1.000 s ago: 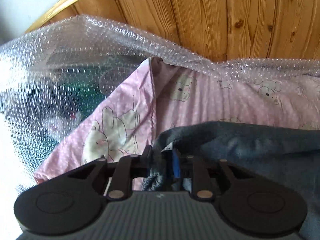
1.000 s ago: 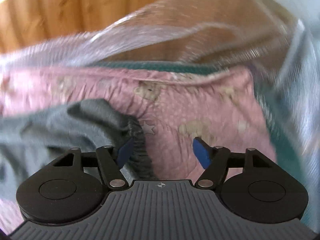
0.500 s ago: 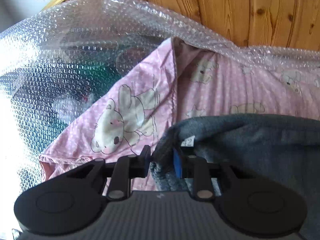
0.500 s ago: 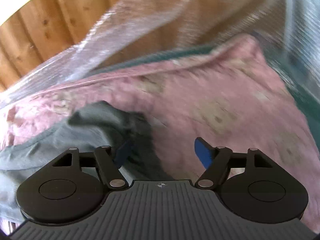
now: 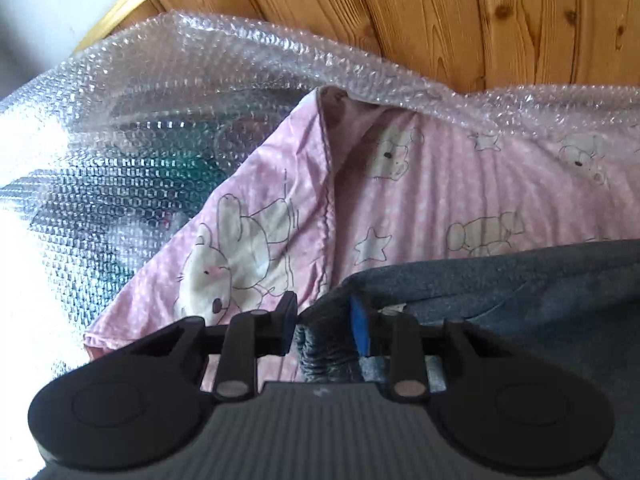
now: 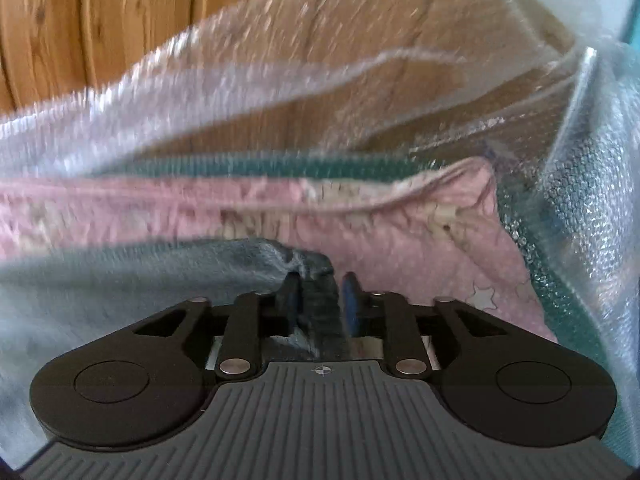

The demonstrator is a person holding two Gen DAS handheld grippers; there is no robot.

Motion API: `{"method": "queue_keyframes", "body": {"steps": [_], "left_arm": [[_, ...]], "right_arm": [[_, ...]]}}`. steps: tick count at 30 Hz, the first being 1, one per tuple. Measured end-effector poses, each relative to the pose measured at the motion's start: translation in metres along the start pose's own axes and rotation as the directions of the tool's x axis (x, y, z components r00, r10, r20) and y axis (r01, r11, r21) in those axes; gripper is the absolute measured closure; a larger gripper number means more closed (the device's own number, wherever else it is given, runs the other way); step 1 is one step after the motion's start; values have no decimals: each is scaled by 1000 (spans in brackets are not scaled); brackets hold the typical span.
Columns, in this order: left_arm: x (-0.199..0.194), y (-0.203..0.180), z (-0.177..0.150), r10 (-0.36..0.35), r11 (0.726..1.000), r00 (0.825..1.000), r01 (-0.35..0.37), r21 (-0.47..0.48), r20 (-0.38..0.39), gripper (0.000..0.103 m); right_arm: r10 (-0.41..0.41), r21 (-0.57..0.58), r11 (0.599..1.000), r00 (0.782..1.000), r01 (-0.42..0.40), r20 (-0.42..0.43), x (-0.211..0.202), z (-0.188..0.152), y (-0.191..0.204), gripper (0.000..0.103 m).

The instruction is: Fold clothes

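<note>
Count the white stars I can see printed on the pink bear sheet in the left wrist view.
2: one star near the bubble wrap, one star above the grey garment. More may be hidden.

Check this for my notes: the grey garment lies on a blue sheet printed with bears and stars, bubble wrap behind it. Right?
Not quite. The sheet is pink, not blue, as the left wrist view shows. The grey garment does lie on it, with bubble wrap behind.

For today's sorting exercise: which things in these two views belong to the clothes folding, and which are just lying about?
Belongs to the job:
grey garment
left tongs, opening
right tongs, closing round its gathered edge

Just lying about:
pink bear-print sheet
bubble wrap
wooden panelling
</note>
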State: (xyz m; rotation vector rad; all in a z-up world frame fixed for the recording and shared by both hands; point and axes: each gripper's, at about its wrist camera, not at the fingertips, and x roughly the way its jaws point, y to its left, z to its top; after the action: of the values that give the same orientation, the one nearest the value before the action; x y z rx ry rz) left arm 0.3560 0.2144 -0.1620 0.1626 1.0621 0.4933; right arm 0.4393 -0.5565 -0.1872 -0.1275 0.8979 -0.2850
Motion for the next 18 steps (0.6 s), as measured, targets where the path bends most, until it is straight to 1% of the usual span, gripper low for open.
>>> {"method": "queue_keyframes", "body": {"steps": [1,2,3,5,7,9,11,13,15,17,18], "left_arm": [[-12,5,-5,-8,1000,1000,8,-18,15,71],[-24,11,-11,-17,999,999,18,-38,29,62],[-37,19,-20,-30,998,999,32,-57,37,52],[-65,37,-46,-40,995,998,43,-85,38,50],[-89,58,-81,-60,989,998,60,-133,7,47],[-108,75,-122,-106,978,993,94,-187,-56,43],[-122,83,-165,-153,966,980,121,-229,-127,43],[-134,84,-204,-185,956,967,136,-261,-175,43],[-143,80,-235,-218,943,956,153,-297,-199,41],[-145,72,-252,-259,921,945,180,-344,-200,41],[-145,68,-256,-272,912,943,190,-365,-190,41]], "right_arm": [[2,54,999,1000,-3,30,-12,-2,-8,51],[6,109,994,998,-13,61,-25,-5,-17,41],[16,155,987,996,-30,87,-42,-10,-26,36],[42,200,978,994,-62,103,-76,-28,-38,32],[87,199,975,993,-102,86,-111,-55,-46,30],[112,195,973,992,-120,50,-144,-91,-54,22],[110,194,975,994,-108,-3,-176,-130,-63,20],[88,212,974,994,-74,-57,-204,-172,-72,18],[88,272,960,992,-60,-91,-224,-206,-83,16],[106,366,929,987,-55,-122,-238,-235,-96,16],[123,416,908,984,-59,-129,-240,-246,-102,16]]}}
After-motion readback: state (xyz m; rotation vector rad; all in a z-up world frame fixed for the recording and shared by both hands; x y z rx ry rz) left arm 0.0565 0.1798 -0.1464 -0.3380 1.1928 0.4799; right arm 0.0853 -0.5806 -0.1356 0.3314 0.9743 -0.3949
